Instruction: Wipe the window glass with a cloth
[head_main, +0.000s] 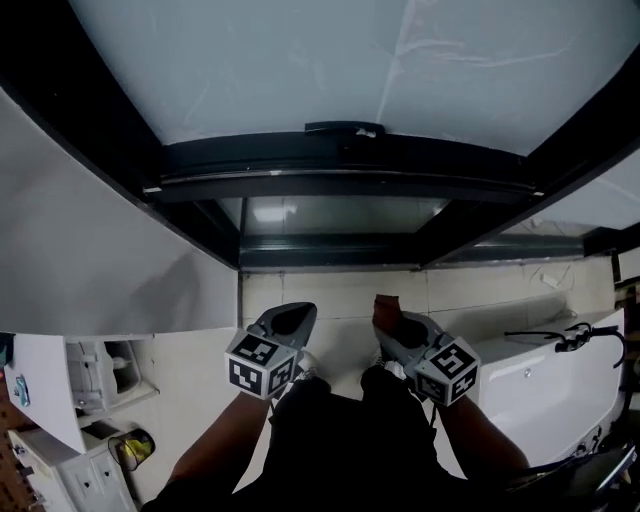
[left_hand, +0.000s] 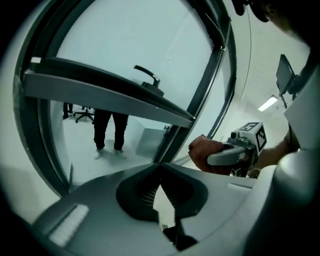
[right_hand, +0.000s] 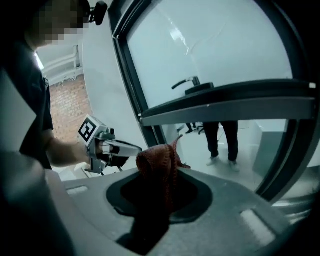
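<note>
Hanging short of window glass (head_main: 330, 60), right hand-held gripper (right_hand: 162, 175) is clenching red cloth (right_hand: 156, 159), left hand-held gripper (left_hand: 160, 167) clenched empty; wiping seemingly unstarted

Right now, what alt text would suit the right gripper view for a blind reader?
A reddish-brown cloth sits clamped in the jaws of the right gripper, held before a dark-framed window with a handle. The left gripper hovers beside it; a person's legs show through the glass.
</note>
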